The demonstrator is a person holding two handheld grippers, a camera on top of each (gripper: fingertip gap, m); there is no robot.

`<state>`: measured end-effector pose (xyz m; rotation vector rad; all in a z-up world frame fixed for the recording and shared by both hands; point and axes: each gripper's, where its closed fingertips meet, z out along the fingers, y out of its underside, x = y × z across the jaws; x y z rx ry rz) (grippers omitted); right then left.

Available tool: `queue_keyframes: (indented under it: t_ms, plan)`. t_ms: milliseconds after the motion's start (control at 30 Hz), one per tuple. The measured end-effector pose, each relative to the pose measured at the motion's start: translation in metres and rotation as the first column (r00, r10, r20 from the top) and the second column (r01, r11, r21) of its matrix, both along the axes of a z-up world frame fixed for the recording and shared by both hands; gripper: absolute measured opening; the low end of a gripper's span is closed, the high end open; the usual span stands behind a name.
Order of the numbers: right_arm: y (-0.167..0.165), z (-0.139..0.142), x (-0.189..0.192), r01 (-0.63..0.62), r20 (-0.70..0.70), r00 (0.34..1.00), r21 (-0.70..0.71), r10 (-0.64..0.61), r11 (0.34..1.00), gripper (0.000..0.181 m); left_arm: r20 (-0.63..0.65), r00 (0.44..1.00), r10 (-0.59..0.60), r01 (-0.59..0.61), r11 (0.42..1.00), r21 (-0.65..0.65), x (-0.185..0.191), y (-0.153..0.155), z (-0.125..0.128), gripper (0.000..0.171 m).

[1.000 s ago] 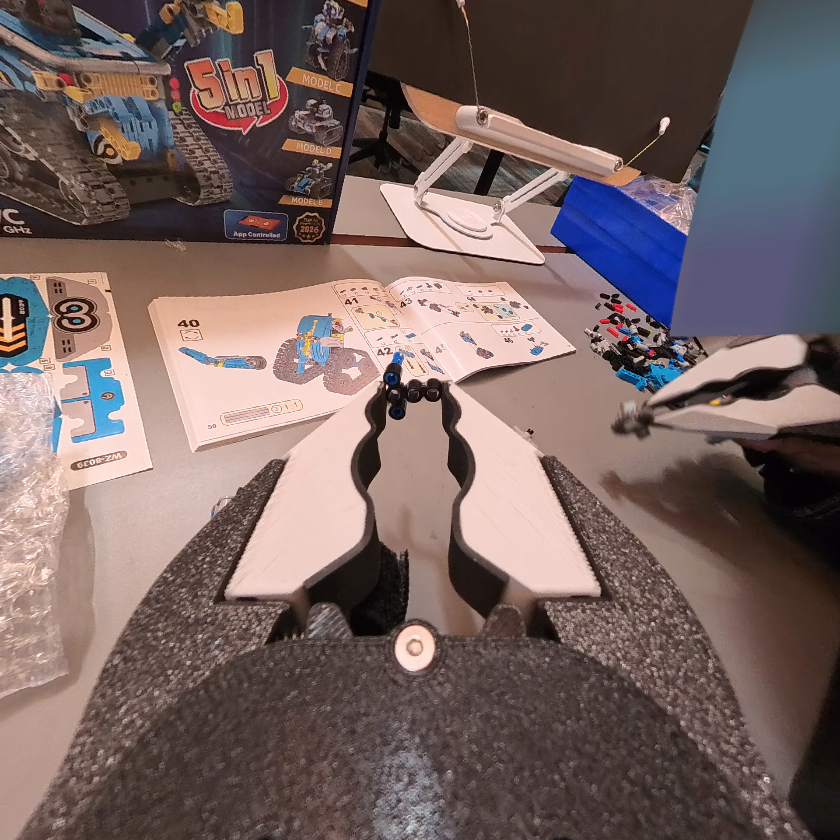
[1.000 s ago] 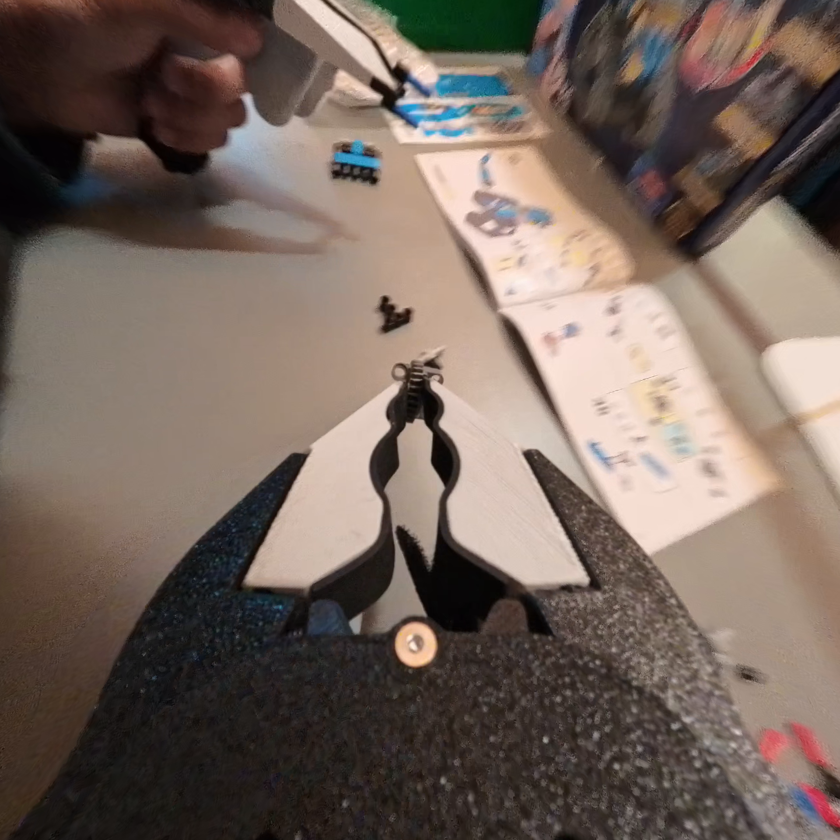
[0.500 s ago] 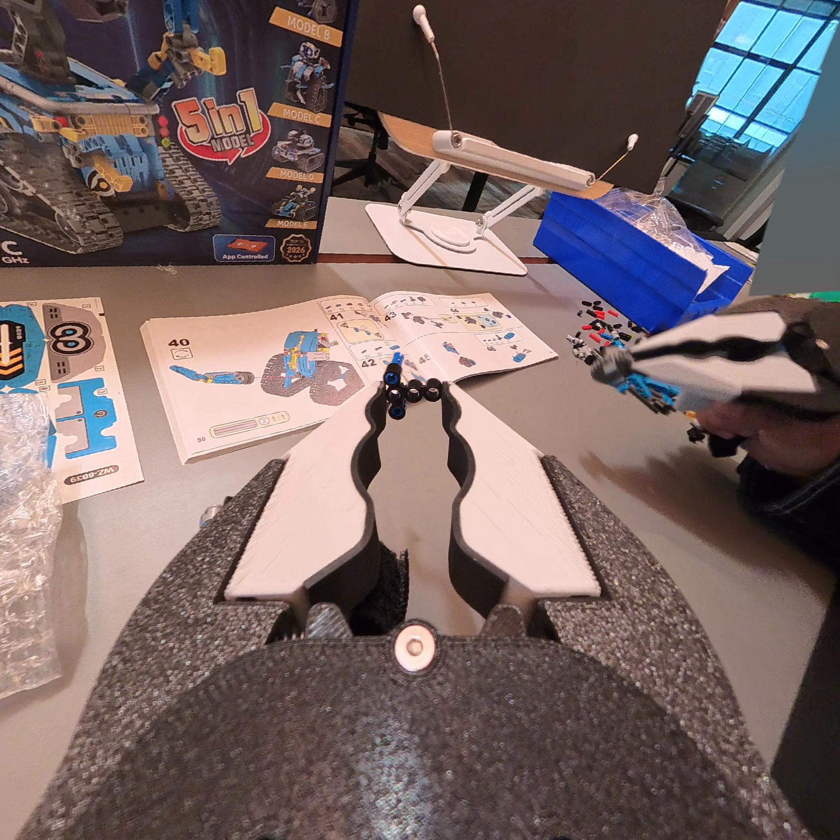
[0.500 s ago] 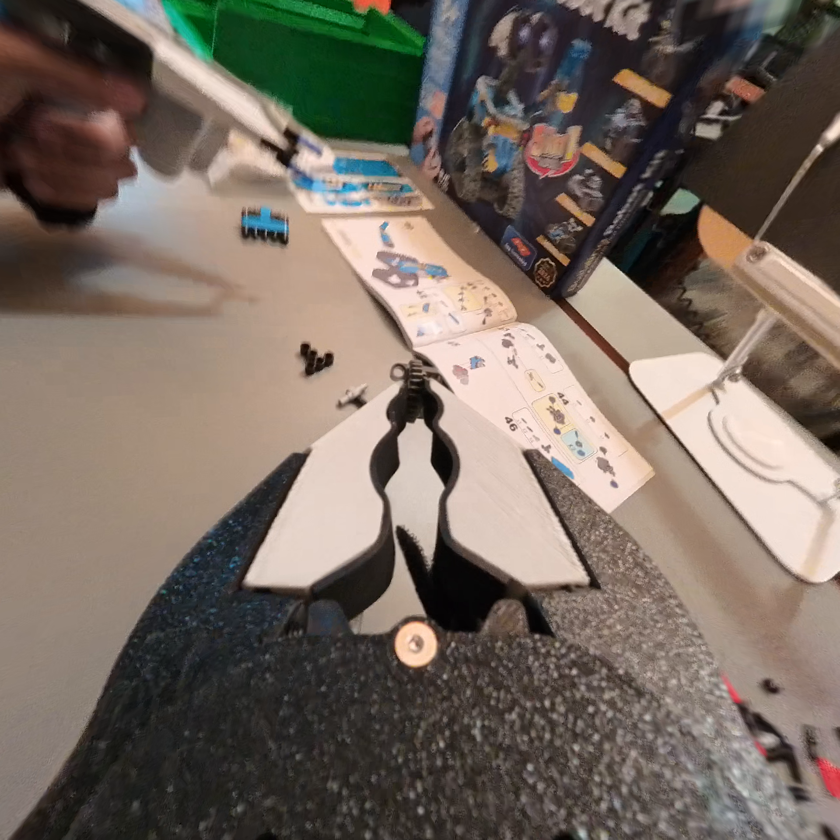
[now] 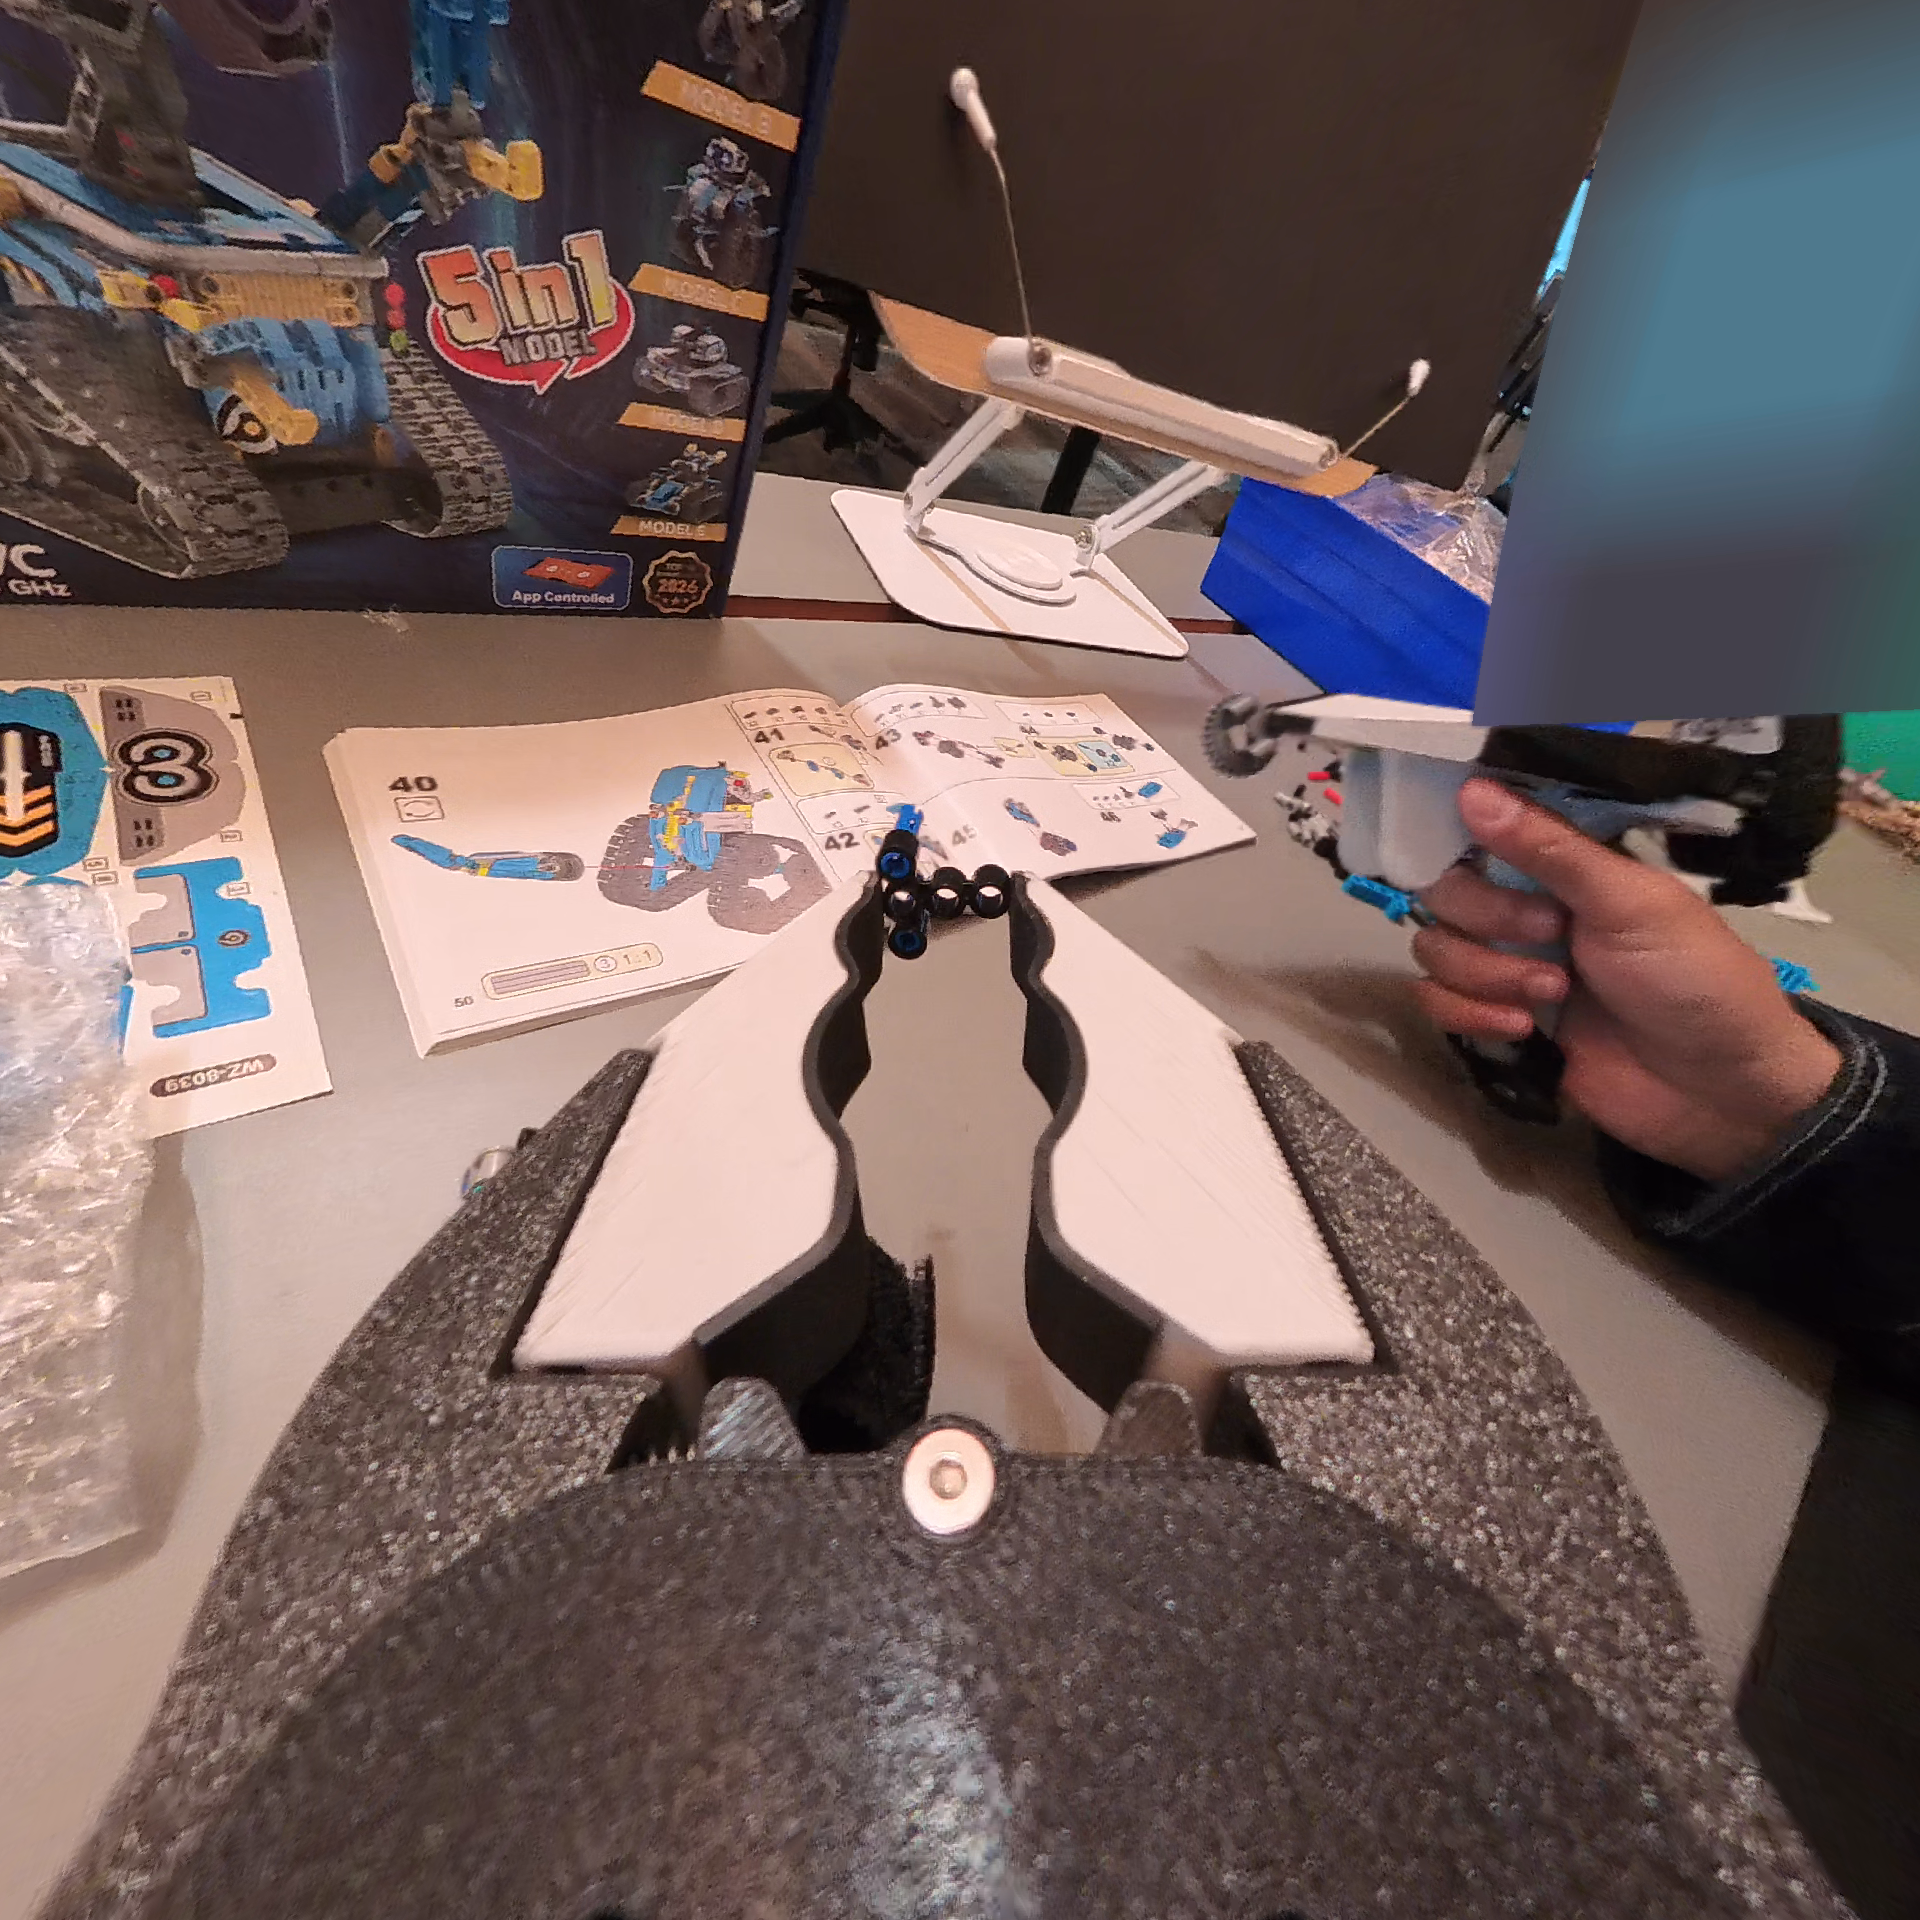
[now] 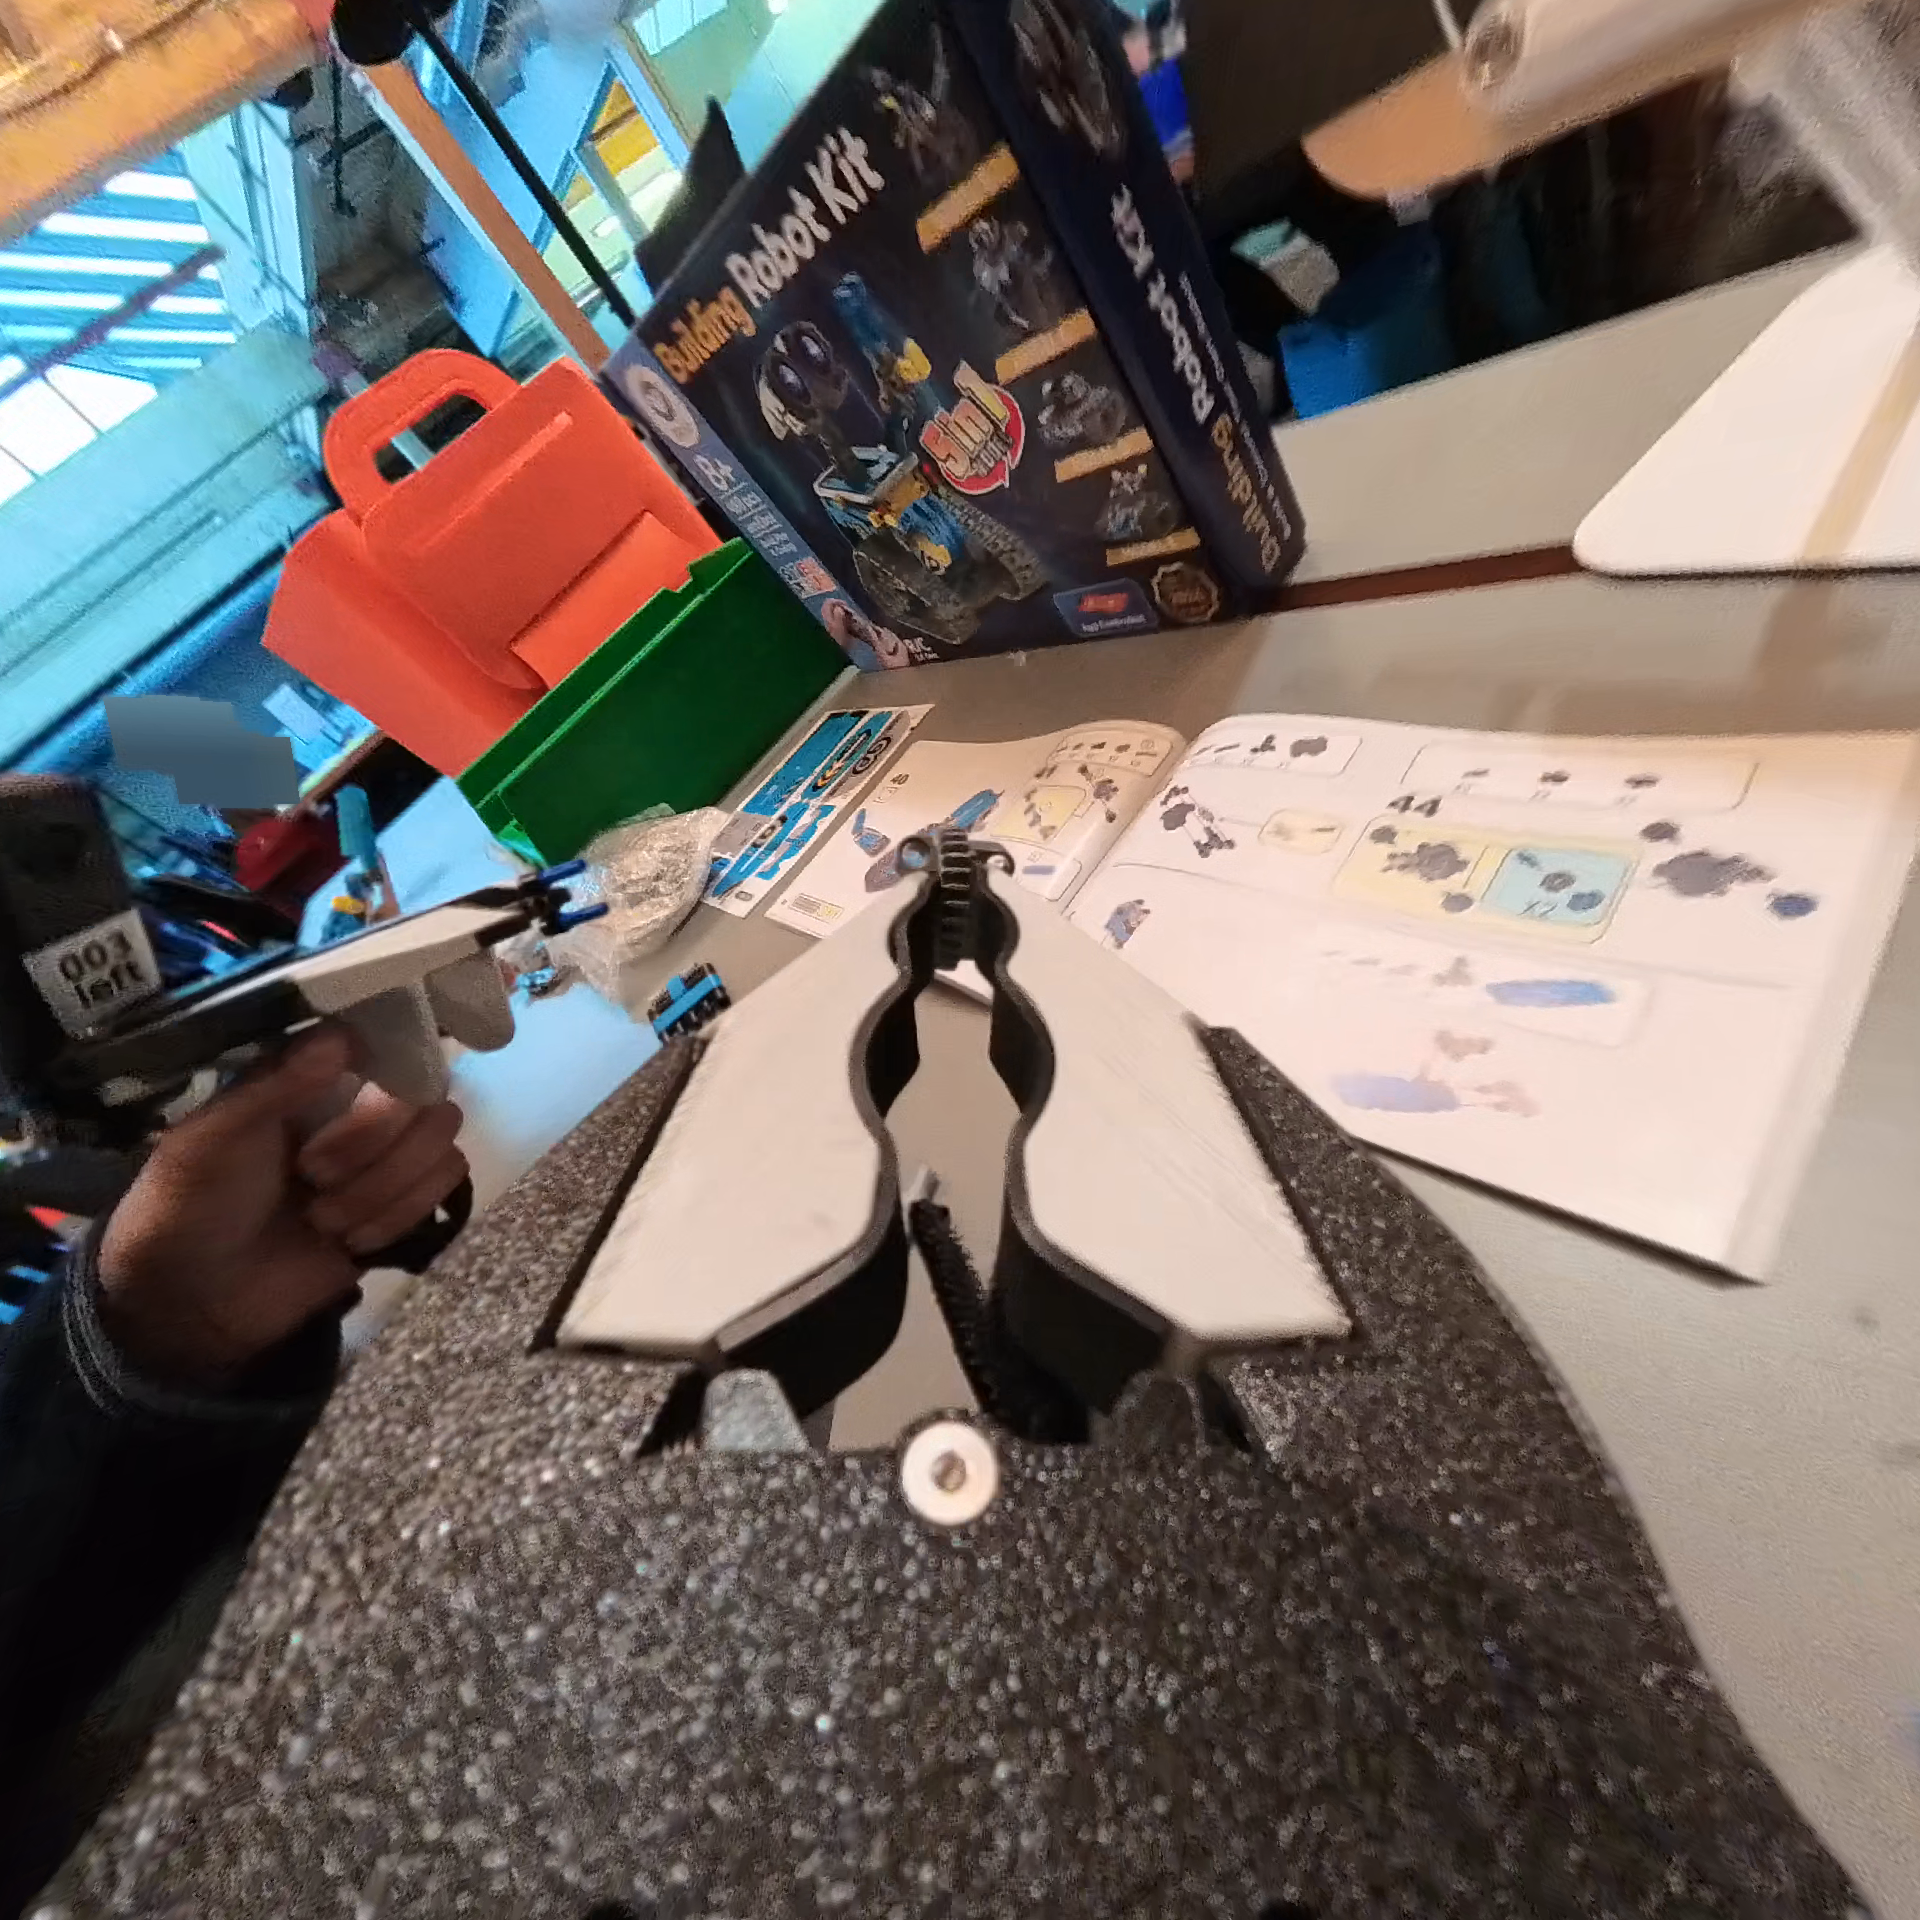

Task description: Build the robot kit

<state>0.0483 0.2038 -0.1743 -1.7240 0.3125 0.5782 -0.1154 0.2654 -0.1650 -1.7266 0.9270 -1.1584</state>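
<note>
Left gripper: its fingers are closed on a short black beam with blue pins, clamped across the tips above the grey bench. Just beyond the tips lies an open instruction booklet; a sticker sheet lies to its left, and a clear bubble-wrap bag sits at the near left. A dark blue kit box stands upright at the far edge, with a white folding stand to its right and a blue bin farther right.

Right gripper: its fingers are closed on a black toothed gear piece, held clear of the bench over the booklet's near edge. In the left wrist view the same gripper shows at the right, gripped by a hand, the gear at its tip. A small blue-and-black assembly rests on the bench between the two grippers. A green bin holding an orange carrier stands at the far left.
</note>
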Motion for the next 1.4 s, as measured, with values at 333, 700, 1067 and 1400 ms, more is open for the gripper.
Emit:
queue_keyframes:
  t_ms: [333, 700, 1067, 1400]
  plan:
    - [0.039, -0.037, 0.009, 0.039, -0.054, 0.997, -0.164, -0.048, 0.986, 0.006, -0.018, 0.998, 0.062, -0.063, 0.997, -0.044, -0.014, 0.018, -0.007, 0.024]
    - [0.048, -0.042, 0.012, 0.000, -0.112, 0.994, -0.177, -0.020, 0.984, 0.005, 0.005, 0.998, 0.060, -0.058, 0.991, -0.124, -0.017, 0.021, -0.010, 0.024]
    - [0.031, -0.019, 0.007, -0.054, 0.336, 0.921, -0.388, 0.195, 0.920, 0.005, 0.010, 0.999, 0.051, -0.051, 0.996, -0.068, -0.015, 0.016, -0.004, 0.024]
    - [0.011, 0.007, -0.005, 0.033, 0.617, 0.757, -0.366, 0.216, 0.930, 0.005, -0.014, 0.999, 0.031, -0.030, 0.997, 0.068, -0.008, 0.005, 0.003, 0.024]
